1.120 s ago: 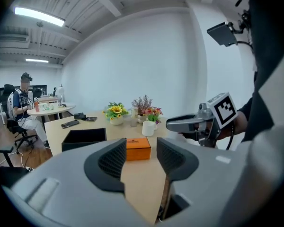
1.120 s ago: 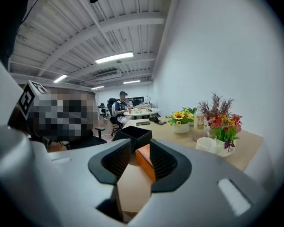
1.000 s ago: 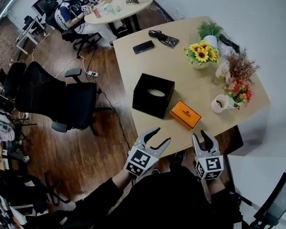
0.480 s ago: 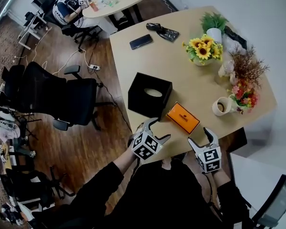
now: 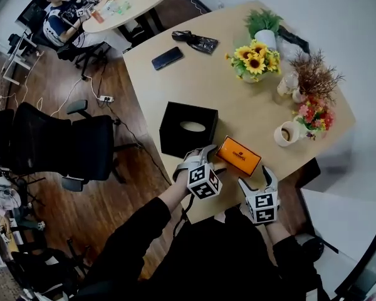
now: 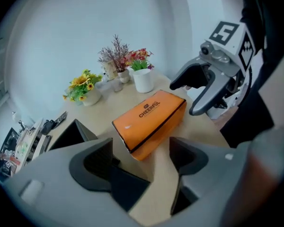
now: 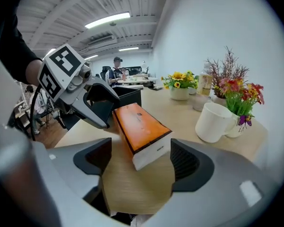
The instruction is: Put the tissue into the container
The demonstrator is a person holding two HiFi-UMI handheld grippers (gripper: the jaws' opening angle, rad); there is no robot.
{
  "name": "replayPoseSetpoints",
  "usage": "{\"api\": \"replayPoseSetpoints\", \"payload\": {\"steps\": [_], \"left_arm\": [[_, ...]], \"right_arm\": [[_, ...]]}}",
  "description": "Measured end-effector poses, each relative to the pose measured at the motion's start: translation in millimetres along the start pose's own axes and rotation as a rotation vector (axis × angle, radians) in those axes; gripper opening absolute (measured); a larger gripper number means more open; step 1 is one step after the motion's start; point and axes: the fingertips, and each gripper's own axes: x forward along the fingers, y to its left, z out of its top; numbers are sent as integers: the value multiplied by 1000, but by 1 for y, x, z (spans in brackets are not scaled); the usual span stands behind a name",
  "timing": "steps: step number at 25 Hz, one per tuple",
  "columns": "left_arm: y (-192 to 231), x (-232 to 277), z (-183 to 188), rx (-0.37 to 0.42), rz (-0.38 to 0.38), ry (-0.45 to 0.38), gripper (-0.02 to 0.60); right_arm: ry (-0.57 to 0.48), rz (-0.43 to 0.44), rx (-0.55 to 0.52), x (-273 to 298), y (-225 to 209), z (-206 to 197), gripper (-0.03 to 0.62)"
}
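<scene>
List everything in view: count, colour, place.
table: 1, light wood, centre
tissue box: 1, orange, near edge
container: 1, black, left of tissue box
mug: 1, white, right side
sunflowers: 1 pot, yellow, far side
plant: 1, green, far corner
red flowers: 1 bunch, beside mug
phone: 1, black, far left
chair: 1, black, floor at left
left gripper: 1, grey, jaws just opened, tissue box ahead, ungripped
right gripper: 1, grey, same
</scene>
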Motion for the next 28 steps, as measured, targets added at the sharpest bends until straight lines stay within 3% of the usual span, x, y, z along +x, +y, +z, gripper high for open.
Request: {"api": "replayPoseSetpoints", "payload": {"steps": [7, 16, 19, 28], "left_arm": [[1, 13, -5, 61, -25, 2, 362], [-2, 28, 5, -27, -10, 19, 340], [-4, 28, 7, -26, -20, 19, 317], [-15, 18, 10, -73, -49, -25, 245]], "right_arm": [[6, 15, 118, 7, 6, -6, 390], [8, -32, 124, 16, 0, -8, 321], [15, -48, 124, 16, -4, -11, 255], [37, 0, 71, 7, -11, -14, 200]]}}
